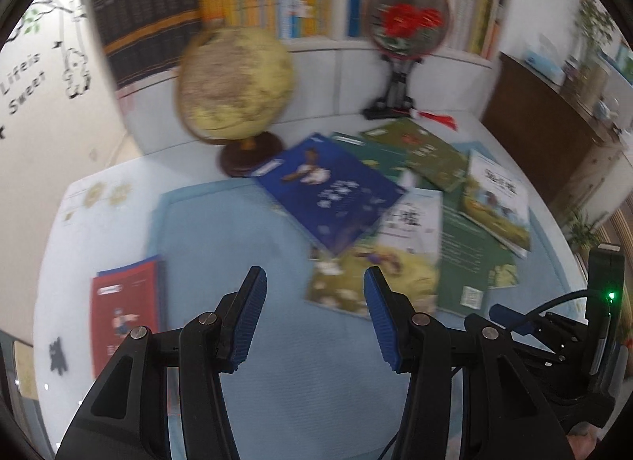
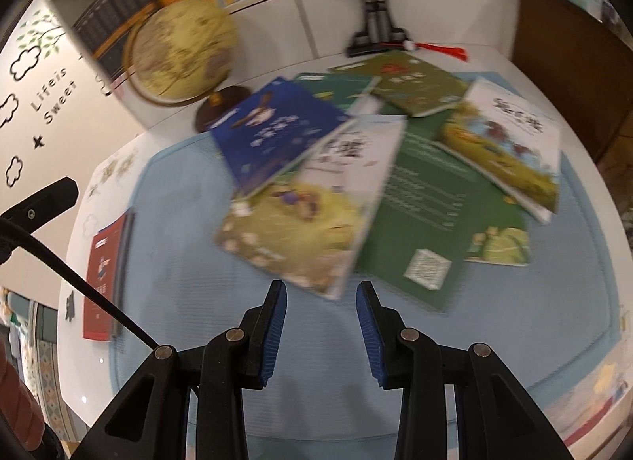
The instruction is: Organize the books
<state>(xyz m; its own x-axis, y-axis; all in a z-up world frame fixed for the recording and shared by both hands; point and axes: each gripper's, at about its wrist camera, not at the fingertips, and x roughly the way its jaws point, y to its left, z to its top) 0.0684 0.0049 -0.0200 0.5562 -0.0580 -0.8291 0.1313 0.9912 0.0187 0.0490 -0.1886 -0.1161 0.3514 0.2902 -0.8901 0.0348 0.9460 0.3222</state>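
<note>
**Both grippers empty, heading for the loose pile**

Left gripper (image 1: 312, 278): jaws spread, nothing between them. Right gripper (image 2: 321, 292): jaws parted a little narrower, also empty. Both point steeply down over the blue mat (image 1: 237, 246).

Books: a loose overlapping pile (image 2: 356, 167) on the far-right part of the mat. Blue book (image 2: 273, 131) lies on top at the left, its corner over the yellow book (image 2: 292, 230), which sits nearest my right gripper. Big green book (image 2: 427, 214) is under the yellow one's right edge; a white-and-yellow book (image 2: 510, 147) rests at the far right. A red book (image 1: 122, 321) lies by itself at the mat's left edge, well apart, likely the start of the tidy stack.

Both views are smeared, so I can't count the pile's layers for sure.

How I'd do it: take the top book first, probably the blue one, not the yellow beneath it. Come in low at a free overhanging edge, one jaw under and one over, and pinch only one cover. Steady the pile with the other gripper so nothing slides toward the globe (image 1: 235, 84). Then set it square on the red book.
</note>
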